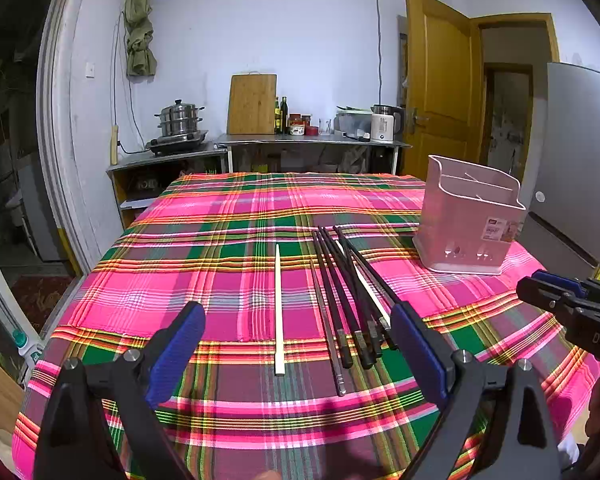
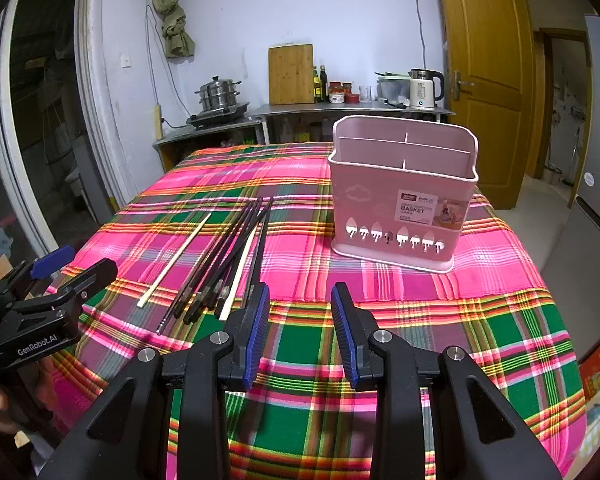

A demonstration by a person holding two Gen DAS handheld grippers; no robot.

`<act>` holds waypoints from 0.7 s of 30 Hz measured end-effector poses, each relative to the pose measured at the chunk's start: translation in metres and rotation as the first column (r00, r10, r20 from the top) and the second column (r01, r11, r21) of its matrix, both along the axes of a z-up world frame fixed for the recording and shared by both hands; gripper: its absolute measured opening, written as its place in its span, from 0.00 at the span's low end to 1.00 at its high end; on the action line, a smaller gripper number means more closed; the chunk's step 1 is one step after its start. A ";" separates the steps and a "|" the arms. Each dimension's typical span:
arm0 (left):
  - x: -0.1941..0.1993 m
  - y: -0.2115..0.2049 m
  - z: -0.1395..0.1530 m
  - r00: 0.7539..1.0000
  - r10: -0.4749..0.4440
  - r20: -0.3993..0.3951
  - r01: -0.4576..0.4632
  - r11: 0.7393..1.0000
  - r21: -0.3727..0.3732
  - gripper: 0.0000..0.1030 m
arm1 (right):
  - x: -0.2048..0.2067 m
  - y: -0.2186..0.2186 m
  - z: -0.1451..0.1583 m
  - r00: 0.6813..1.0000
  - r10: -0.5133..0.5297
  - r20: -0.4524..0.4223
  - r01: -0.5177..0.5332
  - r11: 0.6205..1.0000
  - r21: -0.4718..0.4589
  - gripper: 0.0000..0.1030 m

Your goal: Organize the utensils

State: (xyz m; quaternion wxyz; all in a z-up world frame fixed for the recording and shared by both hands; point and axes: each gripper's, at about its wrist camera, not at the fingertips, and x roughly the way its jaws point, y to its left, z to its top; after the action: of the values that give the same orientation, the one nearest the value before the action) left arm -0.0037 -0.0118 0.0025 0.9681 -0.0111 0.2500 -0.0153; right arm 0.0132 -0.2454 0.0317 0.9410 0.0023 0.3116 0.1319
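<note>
A pink utensil basket [image 1: 464,216] [image 2: 400,200] with divided compartments stands upright on the plaid tablecloth [image 1: 220,240] [image 2: 380,320], at the right. A bundle of black chopsticks [image 1: 346,300] [image 2: 224,256] lies left of it, with one cream chopstick among them. A single cream chopstick [image 1: 278,308] [image 2: 176,258] lies apart, further left. My left gripper [image 1: 298,340] is wide open and low over the near ends of the chopsticks, holding nothing. My right gripper [image 2: 300,320] is open above bare cloth in front of the basket, just right of the bundle.
Behind the table a steel counter [image 1: 312,142] holds a steamer pot [image 1: 180,120], a cutting board, bottles and a kettle [image 2: 424,88]. A wooden door [image 1: 440,80] and a grey fridge [image 1: 580,152] stand at the right. The table's left edge drops to the floor.
</note>
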 end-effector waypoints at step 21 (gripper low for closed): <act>0.025 0.010 -0.015 0.997 -0.003 -0.072 0.003 1.000 -0.003 0.92 | 0.017 0.006 -0.007 0.999 0.019 -0.031 -0.019 1.000 -0.005 0.33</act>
State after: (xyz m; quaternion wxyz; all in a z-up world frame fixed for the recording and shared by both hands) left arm 0.0209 -0.0018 -0.0125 0.9584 -0.0127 0.2846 -0.0169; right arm 0.0303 -0.2394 0.0248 0.9348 -0.0009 0.3264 0.1401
